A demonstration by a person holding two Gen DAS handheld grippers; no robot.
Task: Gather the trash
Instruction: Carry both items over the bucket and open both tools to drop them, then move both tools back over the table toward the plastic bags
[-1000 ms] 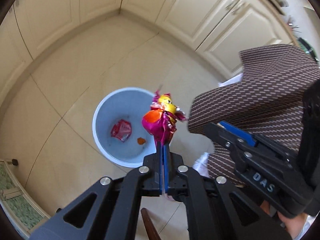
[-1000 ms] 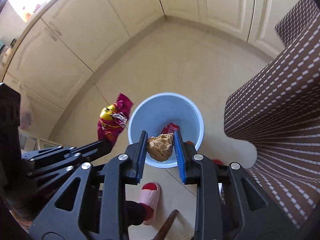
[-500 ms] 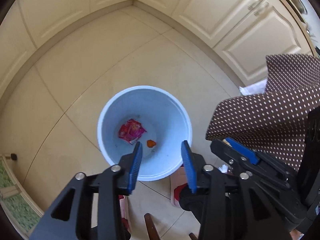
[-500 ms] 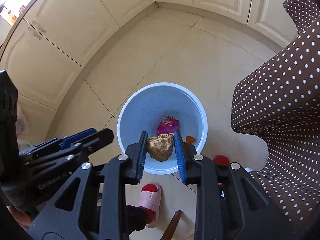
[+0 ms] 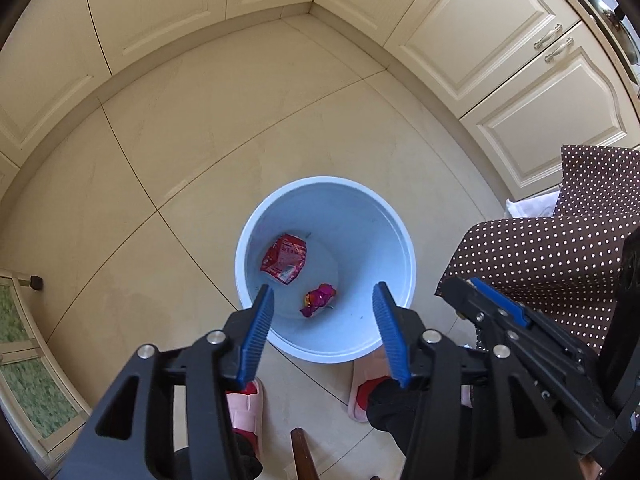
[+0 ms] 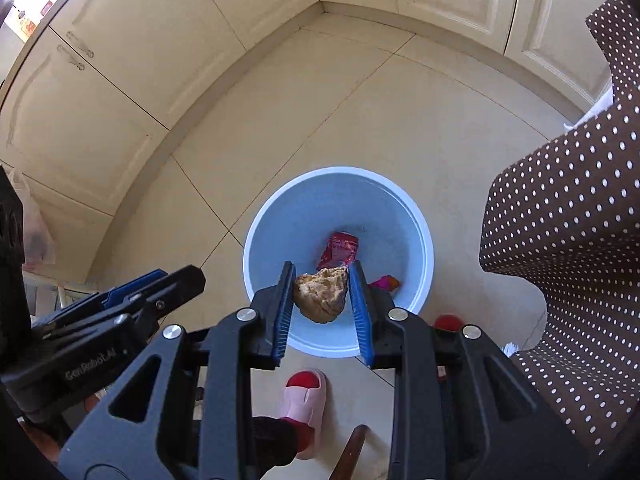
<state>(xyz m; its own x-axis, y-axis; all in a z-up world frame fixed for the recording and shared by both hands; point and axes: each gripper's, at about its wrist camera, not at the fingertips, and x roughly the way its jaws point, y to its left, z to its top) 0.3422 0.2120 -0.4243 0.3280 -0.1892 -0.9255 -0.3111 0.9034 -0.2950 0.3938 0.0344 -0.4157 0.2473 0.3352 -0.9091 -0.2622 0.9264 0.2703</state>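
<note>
Left wrist view: left gripper (image 5: 322, 322), lower centre of frame, above the pale blue bin (image 5: 406, 240); jaws opening, roughly half spread, nothing between the pads.

Right wrist view: right gripper (image 6: 322, 300), lower centre, clamped narrowly on one brown crumpled lump (image 6: 320, 296), pads pressing both its sides, held over the near part of the bin mouth.

Handling, brown lump: judged light, soft and crushable, likely wadded paper or a food scrap; rough surface, unlikely to slip. Present hold across its middle looks sound. It should fall free once the jaws part.

Handling, bin contents: both wrappers judged thin, light, glossy film, probably slippery; best taken by a crumpled fold or edge if ever retrieved.

Count:
- Bins: one, on the tiled floor (image 5: 200, 140), centre of both frames.
- Trash in bin: two pieces, namely one red flat wrapper (image 5: 285, 258) and one pink crumpled wrapper (image 5: 319, 298), lying apart on the bottom.
- Trash held: one piece.
- Grippers: two.
- Slippers: two pink slippers (image 5: 244, 404) on the person's feet, below the bin.
- Dotted brown cloth (image 5: 560, 256): one, right edge of frame.
- Cabinet doors (image 5: 480, 28): several along the upper frame; exact number not countable.
</note>
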